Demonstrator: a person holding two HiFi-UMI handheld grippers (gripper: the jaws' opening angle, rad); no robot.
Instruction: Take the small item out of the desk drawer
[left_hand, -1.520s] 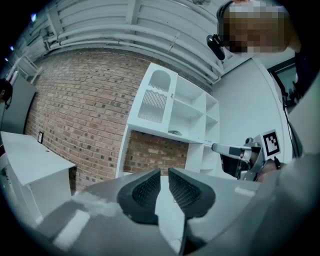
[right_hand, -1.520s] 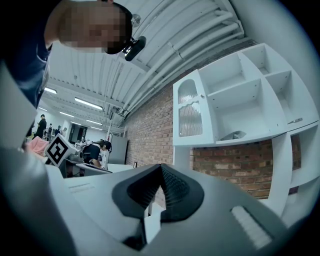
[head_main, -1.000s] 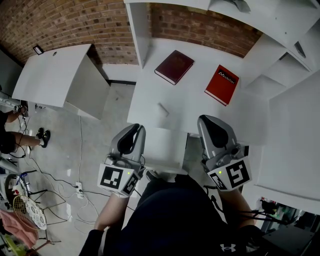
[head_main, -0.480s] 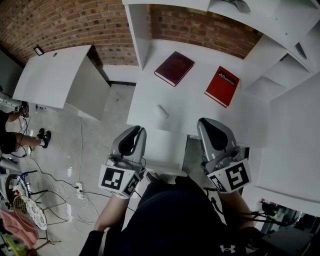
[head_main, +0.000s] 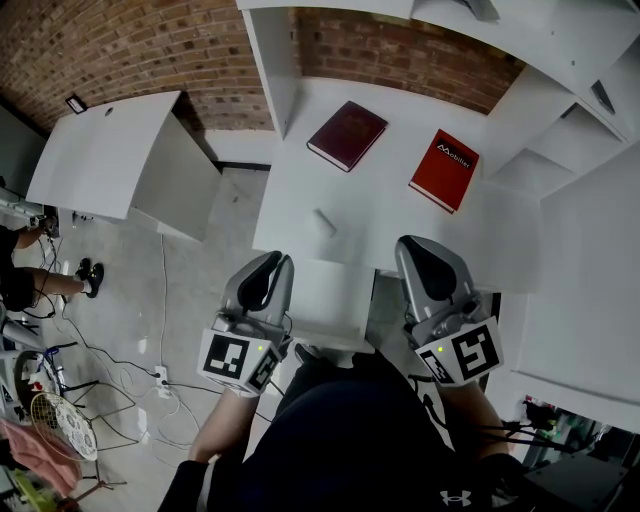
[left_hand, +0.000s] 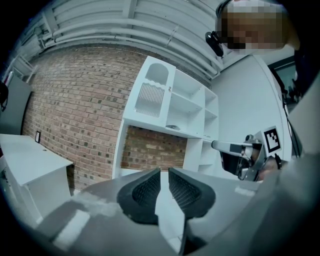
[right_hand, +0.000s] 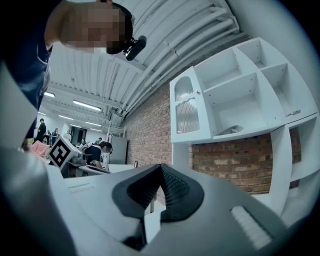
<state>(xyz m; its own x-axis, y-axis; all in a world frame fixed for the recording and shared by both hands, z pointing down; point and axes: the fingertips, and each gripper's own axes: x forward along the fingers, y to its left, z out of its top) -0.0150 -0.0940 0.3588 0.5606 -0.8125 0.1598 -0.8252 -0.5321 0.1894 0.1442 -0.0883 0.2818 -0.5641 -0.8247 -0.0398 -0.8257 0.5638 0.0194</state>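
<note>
A white desk (head_main: 400, 215) fills the head view, and a small pale block (head_main: 322, 222) lies on its top near the front edge. A white drawer (head_main: 330, 300) sticks out from the desk front, between my two grippers; nothing shows inside it. My left gripper (head_main: 279, 259) (left_hand: 164, 172) hovers at the drawer's left side, its jaws a narrow gap apart and empty. My right gripper (head_main: 409, 242) (right_hand: 160, 167) is held level at the drawer's right side, shut on nothing, pads meeting at the tips.
A maroon book (head_main: 347, 134) and a red book (head_main: 444, 169) lie further back on the desk. White shelves (head_main: 540, 60) rise behind and to the right, before a brick wall (head_main: 120, 45). A second white desk (head_main: 105, 150) stands left. Cables trail over the floor (head_main: 165, 380).
</note>
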